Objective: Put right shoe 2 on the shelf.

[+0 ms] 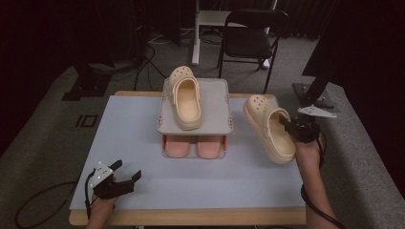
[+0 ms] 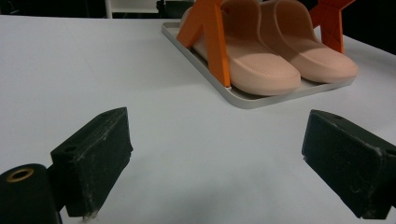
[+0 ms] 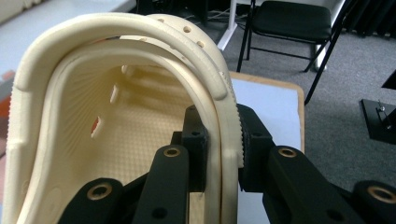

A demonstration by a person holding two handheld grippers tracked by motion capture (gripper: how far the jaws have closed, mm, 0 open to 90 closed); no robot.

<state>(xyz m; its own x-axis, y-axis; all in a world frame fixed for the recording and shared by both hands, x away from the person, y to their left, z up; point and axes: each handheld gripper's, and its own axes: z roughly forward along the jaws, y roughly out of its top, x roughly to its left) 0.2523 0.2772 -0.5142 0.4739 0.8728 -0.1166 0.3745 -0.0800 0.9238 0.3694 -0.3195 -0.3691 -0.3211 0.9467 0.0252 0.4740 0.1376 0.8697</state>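
My right gripper pinched the side wall of a cream clog, its 2 jaws pressed on either side of the rim, holding the shoe tilted at the right edge of the table, right of the rack. My left gripper rested low at the near left corner, jaws spread wide with nothing between them. The rack's top shelf carried 1 matching clog; 2 pink slippers sat below. A black chair stood on grey carpet beyond.
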